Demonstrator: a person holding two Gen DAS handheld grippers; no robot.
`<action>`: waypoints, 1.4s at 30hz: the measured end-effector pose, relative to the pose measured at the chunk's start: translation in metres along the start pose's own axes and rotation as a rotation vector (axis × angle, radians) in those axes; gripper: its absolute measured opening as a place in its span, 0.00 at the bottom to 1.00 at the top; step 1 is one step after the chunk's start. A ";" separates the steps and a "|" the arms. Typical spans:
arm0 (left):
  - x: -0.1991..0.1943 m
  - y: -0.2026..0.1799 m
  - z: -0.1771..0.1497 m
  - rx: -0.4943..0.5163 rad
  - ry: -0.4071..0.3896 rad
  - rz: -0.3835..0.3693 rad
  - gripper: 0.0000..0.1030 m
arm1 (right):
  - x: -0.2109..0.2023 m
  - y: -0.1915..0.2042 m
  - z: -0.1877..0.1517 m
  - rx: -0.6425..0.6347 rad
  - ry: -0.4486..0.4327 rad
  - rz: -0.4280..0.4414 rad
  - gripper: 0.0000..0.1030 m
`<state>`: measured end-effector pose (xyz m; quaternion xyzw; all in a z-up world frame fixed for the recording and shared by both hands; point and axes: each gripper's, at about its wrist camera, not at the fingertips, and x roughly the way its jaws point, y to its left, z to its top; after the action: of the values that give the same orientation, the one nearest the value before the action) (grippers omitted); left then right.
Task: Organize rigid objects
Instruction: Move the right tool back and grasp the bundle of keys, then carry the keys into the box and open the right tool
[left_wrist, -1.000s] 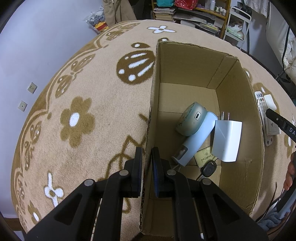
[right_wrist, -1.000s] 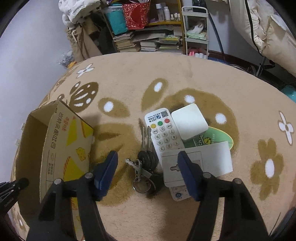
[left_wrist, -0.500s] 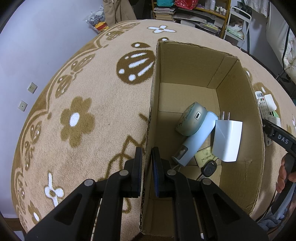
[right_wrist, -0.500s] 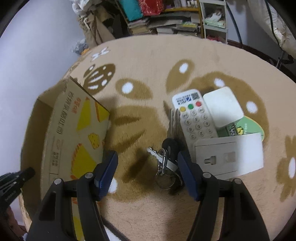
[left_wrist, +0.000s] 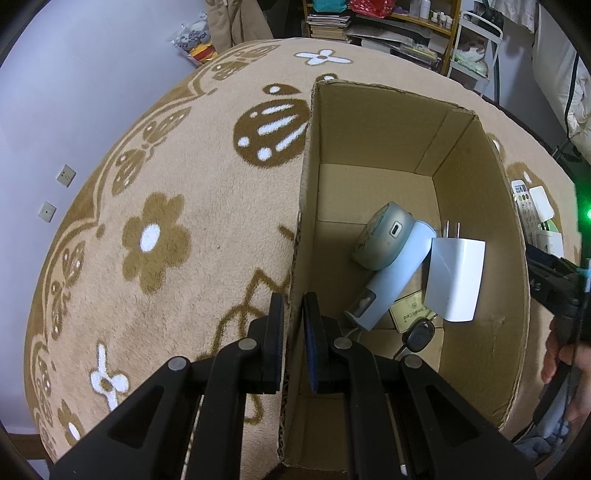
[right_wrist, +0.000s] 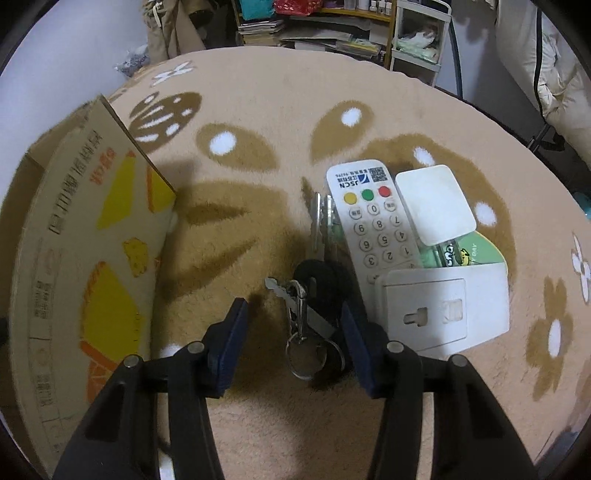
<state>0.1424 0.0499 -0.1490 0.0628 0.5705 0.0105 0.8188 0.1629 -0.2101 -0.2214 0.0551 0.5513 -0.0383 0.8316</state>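
Observation:
My left gripper (left_wrist: 293, 325) is shut on the left wall of an open cardboard box (left_wrist: 306, 206), one finger outside and one inside. In the box lie a pale blue handheld fan (left_wrist: 391, 258), a white plug adapter (left_wrist: 456, 280), a card and a car key (left_wrist: 419, 336). On the carpet a bunch of keys (right_wrist: 308, 306) lies between the blue pads of my right gripper (right_wrist: 293, 334), whose jaws are closing; the pads stand apart from the keys. Right of the keys lie a white remote (right_wrist: 373, 218), a white square box (right_wrist: 434, 203) and a white socket plate (right_wrist: 443, 308).
The box's printed side (right_wrist: 85, 266) stands left of the right gripper. A green card (right_wrist: 465, 253) lies under the white items. Shelves with books (right_wrist: 314, 26) and a white rack (right_wrist: 417, 40) line the far edge of the beige flowered carpet (left_wrist: 155, 236). A hand (left_wrist: 561, 354) shows at the right.
My right gripper has come down and forward over the keys, which now lie between its pads, and its jaws have narrowed. The left gripper has kept still on the box wall.

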 end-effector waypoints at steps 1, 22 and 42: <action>0.000 0.000 0.000 -0.002 0.000 -0.002 0.10 | 0.004 0.001 -0.001 -0.002 0.002 -0.033 0.52; 0.000 0.000 0.000 0.016 0.005 0.012 0.10 | -0.058 0.002 0.009 0.019 -0.170 0.164 0.15; 0.001 -0.001 -0.002 0.014 0.004 0.004 0.08 | -0.163 0.045 0.015 -0.054 -0.431 0.335 0.15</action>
<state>0.1408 0.0495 -0.1507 0.0694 0.5720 0.0082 0.8172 0.1182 -0.1668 -0.0631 0.1138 0.3456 0.1036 0.9257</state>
